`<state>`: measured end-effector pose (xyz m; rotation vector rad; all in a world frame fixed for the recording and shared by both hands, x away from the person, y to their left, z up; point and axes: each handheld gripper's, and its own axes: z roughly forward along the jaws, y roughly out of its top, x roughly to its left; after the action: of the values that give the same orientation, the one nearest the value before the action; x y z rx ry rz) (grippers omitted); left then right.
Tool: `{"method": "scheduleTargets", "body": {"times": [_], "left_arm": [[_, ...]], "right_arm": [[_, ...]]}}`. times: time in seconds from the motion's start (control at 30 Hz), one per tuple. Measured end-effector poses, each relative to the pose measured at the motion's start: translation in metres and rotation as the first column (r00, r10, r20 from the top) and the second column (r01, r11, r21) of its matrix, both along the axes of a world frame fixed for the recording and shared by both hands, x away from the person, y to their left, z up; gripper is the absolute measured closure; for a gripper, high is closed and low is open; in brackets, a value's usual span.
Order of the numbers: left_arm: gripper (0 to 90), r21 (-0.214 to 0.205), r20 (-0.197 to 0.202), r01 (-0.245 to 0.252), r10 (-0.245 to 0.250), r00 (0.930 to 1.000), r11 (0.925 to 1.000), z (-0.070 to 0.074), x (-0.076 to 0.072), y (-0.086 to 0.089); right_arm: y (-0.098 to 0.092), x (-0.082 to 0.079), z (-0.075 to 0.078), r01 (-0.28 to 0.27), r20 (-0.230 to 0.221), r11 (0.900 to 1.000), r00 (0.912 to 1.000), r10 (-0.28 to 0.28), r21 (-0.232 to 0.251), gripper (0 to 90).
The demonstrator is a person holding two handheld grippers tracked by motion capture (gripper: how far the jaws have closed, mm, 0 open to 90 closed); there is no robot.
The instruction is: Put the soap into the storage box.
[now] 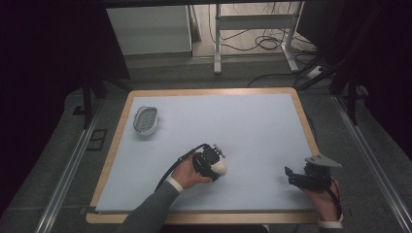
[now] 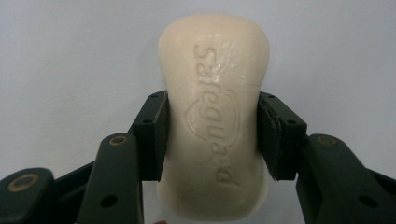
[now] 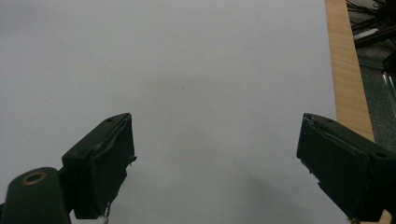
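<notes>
A cream bar of soap (image 2: 215, 116) with embossed lettering sits between the jaws of my left gripper (image 2: 212, 135), which is shut on its two long sides. In the high view the left gripper (image 1: 212, 162) is near the table's front middle, with the soap (image 1: 221, 167) showing pale at its tip. A white soap dish (image 1: 146, 120) with a ribbed inside lies at the far left of the table, well apart from the soap. My right gripper (image 1: 297, 178) rests at the front right; its jaws stand wide apart in the right gripper view (image 3: 215, 163), with nothing between them.
The table (image 1: 252, 121) has a pale blue-grey top with a wooden rim (image 3: 348, 70). Beyond its far edge are white frame legs (image 1: 217, 43) and loose cables (image 1: 267, 41) on the floor. Dark curtains flank both sides.
</notes>
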<state>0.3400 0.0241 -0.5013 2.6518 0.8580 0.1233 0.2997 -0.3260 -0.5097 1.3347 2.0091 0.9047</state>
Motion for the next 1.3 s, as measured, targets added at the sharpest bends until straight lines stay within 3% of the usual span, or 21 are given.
{"method": "scheduleTargets", "body": {"times": [0.5, 0.87, 1.3], "left_arm": [[49.5, -0.079, 0.021, -0.030, 0.031, 0.9993, 0.9964, 0.018, 0.001, 0.021], [49.5, -0.128, 0.031, -0.063, 0.067, 0.9972, 0.9897, 0.028, 0.004, 0.039], [49.5, -0.151, 0.054, -0.091, 0.100, 0.9935, 0.9844, 0.041, 0.007, 0.060]], "right_arm": [[-0.002, -0.001, 0.001, 0.005, 0.004, 1.0000, 1.0000, -0.005, 0.004, 10.9], [-0.002, -0.001, 0.001, 0.006, 0.002, 1.0000, 1.0000, -0.006, 0.001, 10.9], [-0.002, 0.000, 0.000, 0.009, -0.001, 1.0000, 1.0000, -0.009, 0.000, 10.9]]}}
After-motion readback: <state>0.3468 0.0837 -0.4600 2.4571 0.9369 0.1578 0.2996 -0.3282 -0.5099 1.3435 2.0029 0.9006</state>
